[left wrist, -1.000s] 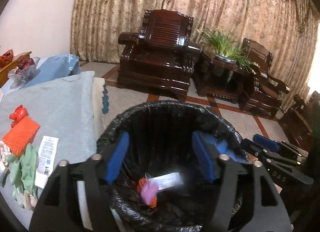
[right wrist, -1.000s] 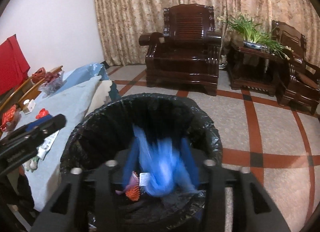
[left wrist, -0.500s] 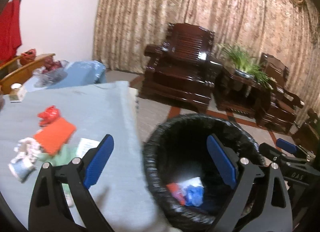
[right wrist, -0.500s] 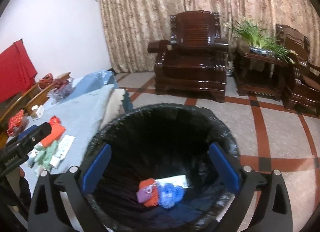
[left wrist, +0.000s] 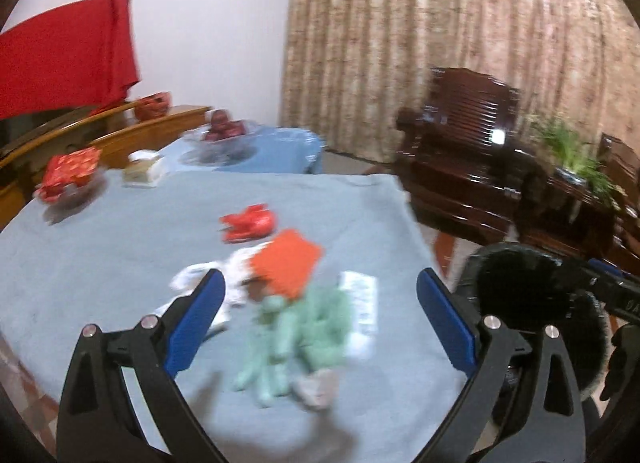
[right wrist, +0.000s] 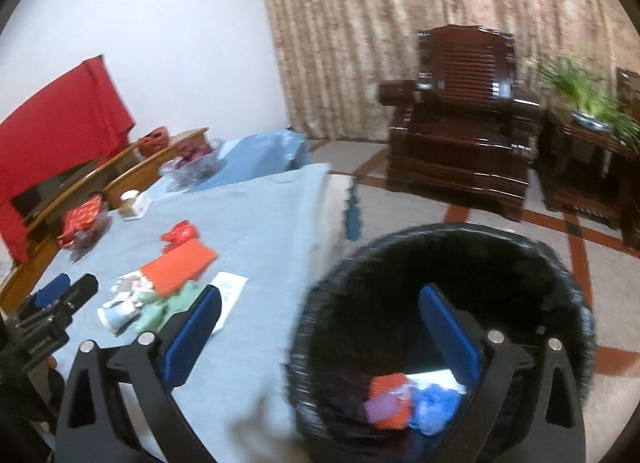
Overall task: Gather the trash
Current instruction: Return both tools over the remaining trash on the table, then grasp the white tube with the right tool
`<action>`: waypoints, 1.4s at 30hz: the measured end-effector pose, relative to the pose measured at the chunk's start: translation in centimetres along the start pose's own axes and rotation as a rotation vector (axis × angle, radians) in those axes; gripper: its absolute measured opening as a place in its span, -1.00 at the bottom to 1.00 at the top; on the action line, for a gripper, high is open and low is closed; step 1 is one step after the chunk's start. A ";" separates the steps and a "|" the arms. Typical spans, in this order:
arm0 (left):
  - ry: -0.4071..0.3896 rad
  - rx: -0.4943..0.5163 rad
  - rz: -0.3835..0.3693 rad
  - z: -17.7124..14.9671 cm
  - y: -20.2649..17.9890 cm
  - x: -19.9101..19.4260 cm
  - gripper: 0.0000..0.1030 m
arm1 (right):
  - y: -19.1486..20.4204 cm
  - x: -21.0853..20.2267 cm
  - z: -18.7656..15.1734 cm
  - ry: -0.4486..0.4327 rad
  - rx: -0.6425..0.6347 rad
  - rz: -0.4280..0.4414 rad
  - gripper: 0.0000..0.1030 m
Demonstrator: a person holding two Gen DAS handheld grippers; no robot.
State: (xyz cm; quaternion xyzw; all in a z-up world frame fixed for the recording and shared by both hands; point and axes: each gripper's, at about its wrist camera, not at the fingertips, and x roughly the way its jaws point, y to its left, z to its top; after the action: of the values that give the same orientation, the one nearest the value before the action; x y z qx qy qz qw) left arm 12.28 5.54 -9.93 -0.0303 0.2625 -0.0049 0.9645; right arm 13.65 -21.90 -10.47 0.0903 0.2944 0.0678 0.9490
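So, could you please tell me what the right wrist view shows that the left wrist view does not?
Only the right wrist view looks into the black-lined bin and shows the orange, purple and blue scraps at its bottom. Only the left wrist view shows the mint-green wrappers in full, between the open left tool. Both share the blue tablecloth, the orange packet, the red wrapper and the dark armchair.
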 end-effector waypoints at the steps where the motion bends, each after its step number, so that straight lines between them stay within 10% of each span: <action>1: 0.003 -0.011 0.021 -0.1 1.0 0.0 0.82 | 0.8 0.4 0.1 0.003 -0.011 0.015 0.88; 15: 0.038 -0.068 0.169 -1.9 9.1 1.8 0.82 | 11.1 7.5 -1.7 0.045 -0.169 0.072 0.83; 42: 0.153 -0.101 0.211 -5.3 11.9 6.4 0.82 | 13.3 13.9 -6.7 0.221 -0.303 0.040 0.47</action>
State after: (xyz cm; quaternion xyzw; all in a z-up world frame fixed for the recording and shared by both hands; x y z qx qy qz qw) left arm 15.00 17.00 -18.48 -0.0506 0.3369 0.1073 0.9340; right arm 20.19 -5.55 -20.68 -0.0560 0.3812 0.1395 0.9122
